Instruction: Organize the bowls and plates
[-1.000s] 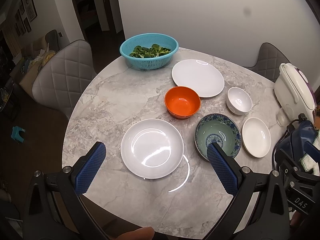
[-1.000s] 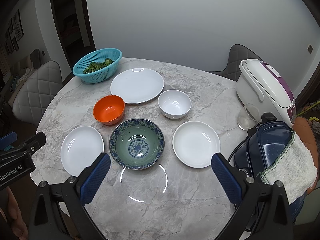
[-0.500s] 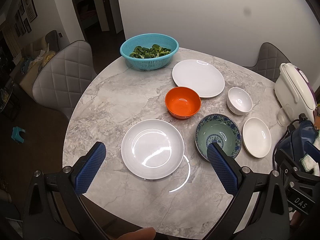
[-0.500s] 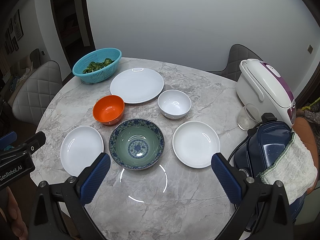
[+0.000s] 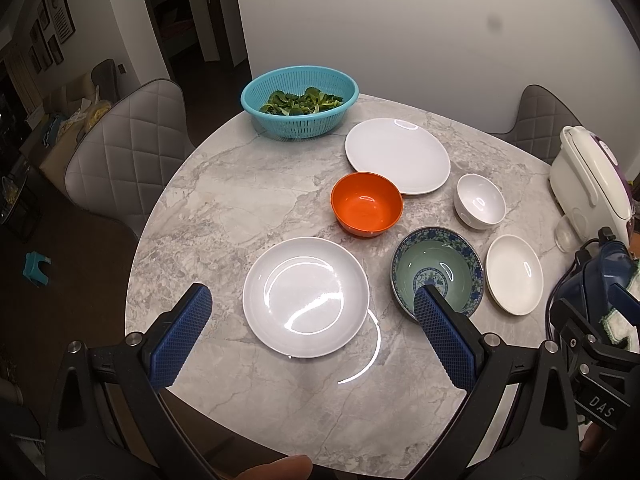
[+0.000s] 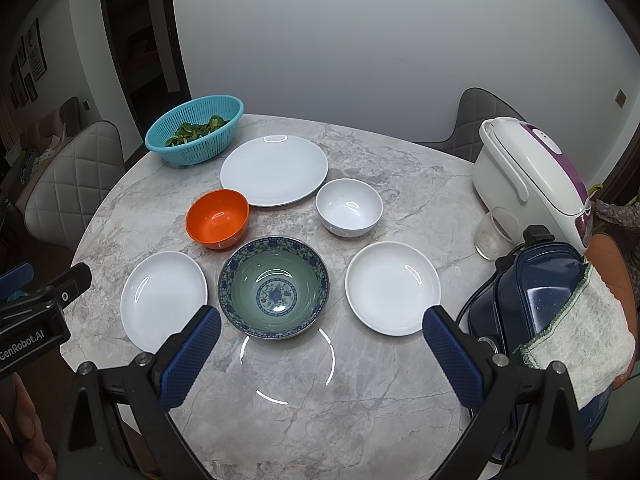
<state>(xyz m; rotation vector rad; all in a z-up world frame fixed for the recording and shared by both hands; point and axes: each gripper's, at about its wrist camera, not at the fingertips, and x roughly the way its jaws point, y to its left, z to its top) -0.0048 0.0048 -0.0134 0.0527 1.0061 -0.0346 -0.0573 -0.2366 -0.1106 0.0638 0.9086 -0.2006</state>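
Teal colander (image 5: 299,101): at the far left edge of the marble table (image 5: 240,200); holds green leaves (image 5: 302,102)
Orange bowl (image 6: 217,219): upright, nothing in it; just beside the near left rim of the large white plate (image 6: 274,171)
Small white bowl (image 6: 349,207): upright, nothing in it; near the large white plate's right rim
Patterned bowl (image 6: 273,287): blue floral rim, green inside with a blue medallion at the bottom; nothing in it; sits between 2 shallow white dishes
Left shallow dish (image 5: 305,297): nothing in it, glare on its surface
Right shallow dish (image 6: 393,287): nothing in it; apart from the patterned bowl
Clear glass (image 6: 496,232): nothing visible in it; beside the white and purple rice cooker (image 6: 532,176)
Blue appliance (image 6: 536,284): at the right table edge, a towel (image 6: 580,332) draped over it
Left gripper (image 5: 312,324): spread wide, holding nothing; above the near table edge, the left shallow dish framed between its blue pads, not touched
Right gripper (image 6: 320,344): spread wide, holding nothing; the patterned bowl lies just ahead of the left pad, the right shallow dish just ahead of the right pad, neither touched
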